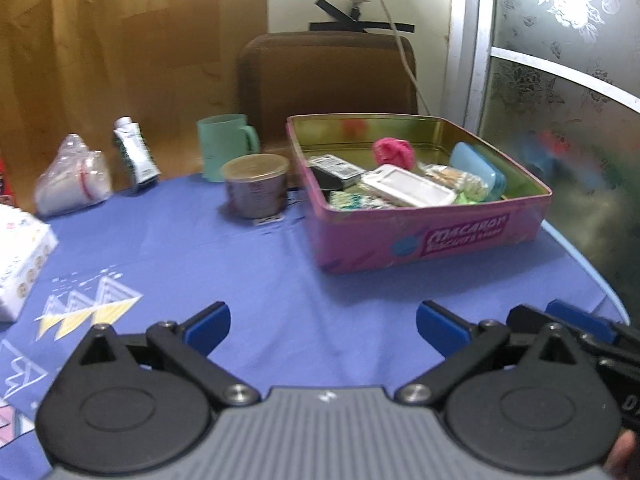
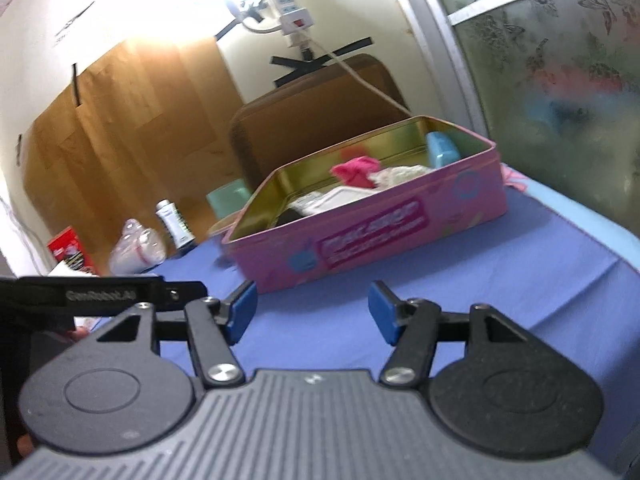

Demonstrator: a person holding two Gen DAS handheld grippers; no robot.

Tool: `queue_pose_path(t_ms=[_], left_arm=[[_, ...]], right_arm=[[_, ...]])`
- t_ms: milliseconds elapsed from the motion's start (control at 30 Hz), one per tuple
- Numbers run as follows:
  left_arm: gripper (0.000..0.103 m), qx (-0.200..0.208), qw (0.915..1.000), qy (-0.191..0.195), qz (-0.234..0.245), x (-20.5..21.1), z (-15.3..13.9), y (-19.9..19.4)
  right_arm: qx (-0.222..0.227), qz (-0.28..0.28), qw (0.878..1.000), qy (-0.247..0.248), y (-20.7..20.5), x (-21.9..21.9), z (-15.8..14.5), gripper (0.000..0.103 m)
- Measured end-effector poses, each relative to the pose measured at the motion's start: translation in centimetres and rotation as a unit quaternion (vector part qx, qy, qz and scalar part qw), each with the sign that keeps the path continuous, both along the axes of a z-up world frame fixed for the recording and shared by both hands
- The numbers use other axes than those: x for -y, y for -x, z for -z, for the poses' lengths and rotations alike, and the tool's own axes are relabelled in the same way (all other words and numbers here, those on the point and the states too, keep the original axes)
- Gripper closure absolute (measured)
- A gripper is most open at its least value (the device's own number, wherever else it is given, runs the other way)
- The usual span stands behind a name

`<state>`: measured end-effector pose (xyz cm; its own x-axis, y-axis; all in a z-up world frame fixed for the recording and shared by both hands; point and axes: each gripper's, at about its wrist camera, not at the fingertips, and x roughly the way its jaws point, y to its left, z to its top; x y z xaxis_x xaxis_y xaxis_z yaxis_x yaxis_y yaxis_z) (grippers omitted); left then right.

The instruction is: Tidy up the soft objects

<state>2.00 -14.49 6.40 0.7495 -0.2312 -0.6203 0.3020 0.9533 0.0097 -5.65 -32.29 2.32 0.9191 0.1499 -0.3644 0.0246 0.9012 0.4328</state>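
Pink tin sits ahead of the empty, spread left gripper.

A lived-in home room is indicated. The counter is covered by a printed blue cloth and loaded with household items: a pink biscuit tin, a mint mug, a lidded tub. A brown chair back and a wall-mounted power strip are noted behind.
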Motion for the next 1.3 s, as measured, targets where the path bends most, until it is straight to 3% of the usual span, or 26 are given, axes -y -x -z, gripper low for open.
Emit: queue_pose_path(t_ms=[467,600,1033,1300], left_arm=[[0.0,0.044,0.998,-0.004,-0.045,-5.3,0.7,3.3],[0.0,0.045,0.9981,0.002,-0.042,-5.3,0.6,3.4],[0.0,0.061,0.9948,-0.048,-0.066,-4.1,1.6,2.8],[0.0,0.047,0.9948,-0.053,-0.074,-4.0,2.5,1.8]], right_arm=[[0.009,-0.011,1.0,0.018,1.2,-4.8,-1.7,0.029],[0.006,-0.008,1.0,0.018,1.2,-4.6,-1.6,0.029],[0.01,0.012,1.0,0.019,1.1,-3.9,-0.5,0.022],[0.004,0.02,1.0,0.019,0.5,-3.6,0.5,0.022]])
